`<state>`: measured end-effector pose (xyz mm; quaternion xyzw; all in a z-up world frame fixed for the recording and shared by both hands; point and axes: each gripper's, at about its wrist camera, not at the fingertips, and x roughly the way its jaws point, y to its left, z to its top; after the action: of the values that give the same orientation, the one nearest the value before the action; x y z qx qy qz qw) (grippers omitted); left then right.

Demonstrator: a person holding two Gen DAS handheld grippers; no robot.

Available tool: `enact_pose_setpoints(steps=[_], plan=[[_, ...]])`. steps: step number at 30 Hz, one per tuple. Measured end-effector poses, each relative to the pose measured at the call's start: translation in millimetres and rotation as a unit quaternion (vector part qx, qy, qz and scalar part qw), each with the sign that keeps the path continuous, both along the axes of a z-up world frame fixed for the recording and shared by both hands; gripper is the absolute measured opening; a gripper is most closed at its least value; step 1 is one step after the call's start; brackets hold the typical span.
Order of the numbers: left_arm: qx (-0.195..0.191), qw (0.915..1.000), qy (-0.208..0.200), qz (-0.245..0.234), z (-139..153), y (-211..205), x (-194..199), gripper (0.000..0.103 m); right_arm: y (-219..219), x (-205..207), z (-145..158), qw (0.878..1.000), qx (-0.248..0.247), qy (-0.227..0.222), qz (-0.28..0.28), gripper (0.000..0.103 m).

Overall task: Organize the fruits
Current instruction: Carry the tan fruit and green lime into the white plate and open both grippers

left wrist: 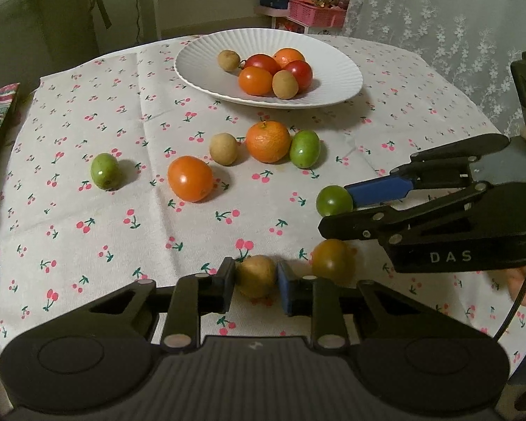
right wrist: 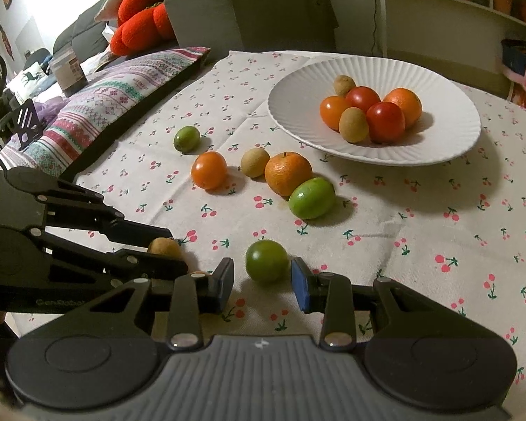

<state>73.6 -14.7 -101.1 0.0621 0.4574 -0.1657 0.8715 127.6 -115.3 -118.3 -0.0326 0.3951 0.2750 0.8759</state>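
Observation:
My left gripper [left wrist: 256, 278] is shut on a tan longan [left wrist: 256, 270] low over the cherry-print cloth; the right wrist view shows the same longan [right wrist: 164, 247]. An olive-brown tomato [left wrist: 333, 259] lies just right of it. My right gripper [right wrist: 262, 267] stands open around a green tomato [right wrist: 266, 261], with a gap at the left pad. Farther out lie a green fruit [left wrist: 104, 171], an orange tomato [left wrist: 190, 178], a longan [left wrist: 223, 148], a mandarin [left wrist: 268, 141] and another green fruit [left wrist: 305, 149]. The white plate [left wrist: 200, 66] behind holds several fruits.
A striped cushion [right wrist: 122, 94] lies along the table's left edge, with a green sofa [right wrist: 249, 3] behind it. A shelf with a pink basket [left wrist: 315, 12] stands past the far edge. A person's hand [left wrist: 522, 286] holds the right gripper.

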Motion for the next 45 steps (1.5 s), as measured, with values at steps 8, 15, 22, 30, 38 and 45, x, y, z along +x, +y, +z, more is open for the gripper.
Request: enact_pose_setpoints(steps=[8,15,22,30,38,45], plan=[[-0.008,0.9999,-0.001,0.009,6,6,-1,0.009,8,-4,4,0.999,-0.020,-0.041,-0.005,0.023],[-0.023,0.9990,-0.018,0.033,19,19,2,0.009,11,-9,12,0.997,-0.027,-0.073,0.003,0.023],[-0.020,0.9989,-0.020,0.036,21,18,3,0.009,9,-11,15,0.996,-0.025,-0.081,0.000,0.023],[-0.026,0.9977,-0.046,0.042,40,13,19,0.009,-6,-5,27,0.993,-0.013,-0.105,-0.046,0.023],[-0.049,0.9954,-0.064,0.053,64,10,57,0.009,-22,9,47,0.985,0.005,-0.145,-0.095,0.023],[-0.081,0.9918,-0.073,0.068,73,1,98,0.009,-50,41,48,0.978,0.061,-0.100,-0.171,0.023]])
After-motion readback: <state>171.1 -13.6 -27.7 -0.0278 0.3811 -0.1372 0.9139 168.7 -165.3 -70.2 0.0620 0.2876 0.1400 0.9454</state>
